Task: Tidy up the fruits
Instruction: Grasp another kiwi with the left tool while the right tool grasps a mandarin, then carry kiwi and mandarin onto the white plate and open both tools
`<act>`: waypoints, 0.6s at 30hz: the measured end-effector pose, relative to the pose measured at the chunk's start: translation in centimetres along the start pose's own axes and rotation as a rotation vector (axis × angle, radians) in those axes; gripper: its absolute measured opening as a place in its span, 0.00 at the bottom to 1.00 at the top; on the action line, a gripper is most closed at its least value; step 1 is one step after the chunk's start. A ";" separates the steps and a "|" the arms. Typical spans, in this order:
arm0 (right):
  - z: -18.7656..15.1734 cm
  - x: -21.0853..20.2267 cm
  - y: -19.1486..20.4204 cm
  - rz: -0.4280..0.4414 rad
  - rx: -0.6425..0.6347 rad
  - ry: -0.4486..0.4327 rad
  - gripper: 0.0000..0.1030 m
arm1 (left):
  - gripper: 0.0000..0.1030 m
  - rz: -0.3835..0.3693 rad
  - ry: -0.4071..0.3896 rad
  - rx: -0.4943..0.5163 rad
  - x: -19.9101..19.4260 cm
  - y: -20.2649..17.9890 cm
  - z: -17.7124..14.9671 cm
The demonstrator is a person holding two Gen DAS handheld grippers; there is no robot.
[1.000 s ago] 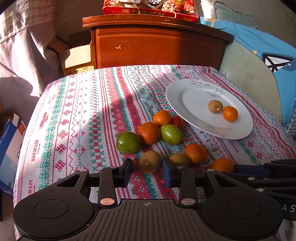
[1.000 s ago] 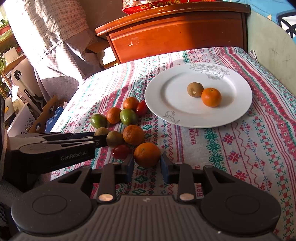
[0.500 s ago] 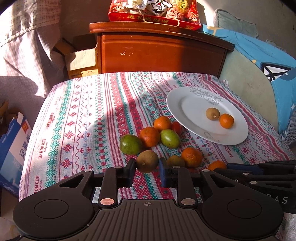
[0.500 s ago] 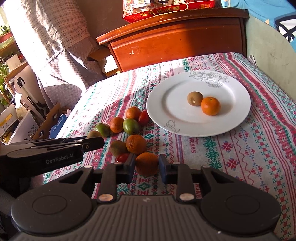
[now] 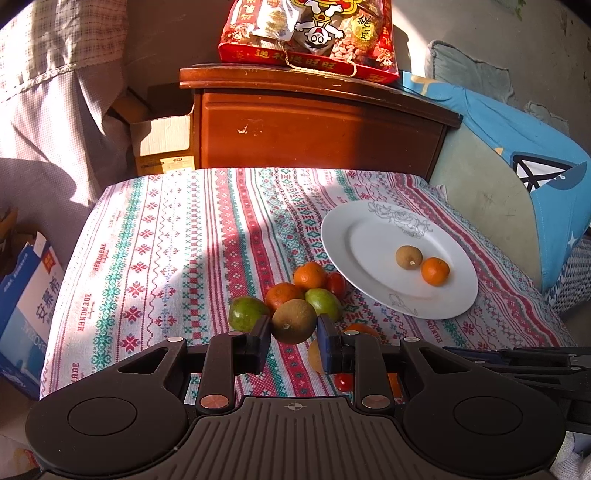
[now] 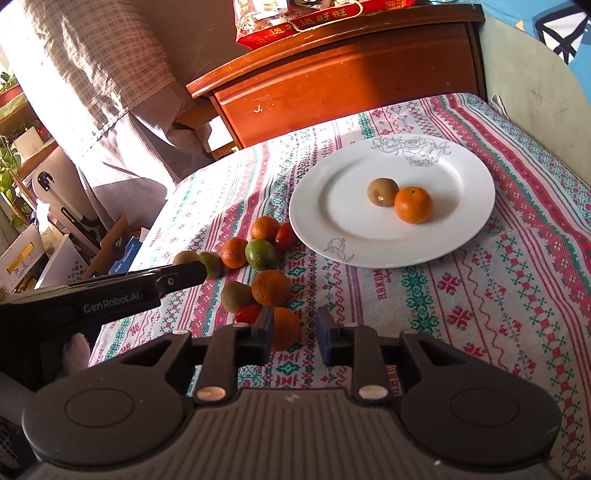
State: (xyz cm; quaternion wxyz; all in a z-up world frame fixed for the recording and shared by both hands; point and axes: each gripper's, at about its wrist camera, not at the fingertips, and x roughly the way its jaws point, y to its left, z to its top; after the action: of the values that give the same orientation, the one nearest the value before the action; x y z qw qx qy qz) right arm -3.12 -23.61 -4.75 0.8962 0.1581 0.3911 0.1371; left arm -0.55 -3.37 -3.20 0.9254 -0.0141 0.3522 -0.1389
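My left gripper [image 5: 293, 334] is shut on a brown kiwi [image 5: 294, 321] and holds it above the cloth. A white plate [image 5: 373, 229] on the right holds a kiwi [image 5: 409, 257] and an orange [image 5: 435, 271]. Several oranges, green fruits and tomatoes lie in a cluster [image 5: 299, 291] left of the plate. In the right wrist view, my right gripper [image 6: 294, 334] has its jaws around an orange [image 6: 284, 328]; it touches the left finger, with a gap at the right finger. The plate [image 6: 472, 221] lies ahead of it.
A patterned tablecloth [image 5: 166, 251] covers the table. A wooden cabinet [image 5: 314, 122] with a red snack bag [image 5: 310, 33] stands behind. A blue box [image 5: 26, 314] sits at the left, a blue cushion [image 5: 535, 184] at the right. The left gripper's finger [image 6: 177, 277] crosses the right wrist view.
My left gripper closed on the kiwi and lifted it off the cloth. My right gripper moved up and back, with the orange between its jaws, which have widened a little.
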 end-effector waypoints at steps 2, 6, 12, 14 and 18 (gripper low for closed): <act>-0.1 0.4 0.5 0.015 -0.017 0.012 0.33 | 0.23 0.003 0.004 -0.006 0.1 0.1 -0.1; -0.5 1.3 1.4 0.010 -0.068 0.023 0.39 | 0.23 0.007 0.004 -0.003 0.1 0.2 -0.1; -0.8 2.3 1.6 -0.029 -0.108 0.033 0.31 | 0.23 0.009 0.003 -0.004 0.1 0.1 0.0; -0.7 2.1 1.5 -0.030 -0.102 0.037 0.31 | 0.23 0.009 0.004 -0.002 0.1 -0.1 0.0; 0.3 1.2 1.1 -0.036 -0.077 0.018 0.30 | 0.23 0.005 0.001 -0.004 0.0 -0.4 0.2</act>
State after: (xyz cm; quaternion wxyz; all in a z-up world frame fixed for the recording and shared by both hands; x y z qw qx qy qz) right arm -2.25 -22.23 -4.92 0.9003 0.1155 0.3965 0.1375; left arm -0.53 -3.76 -2.99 0.9255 -0.0149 0.3531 -0.1361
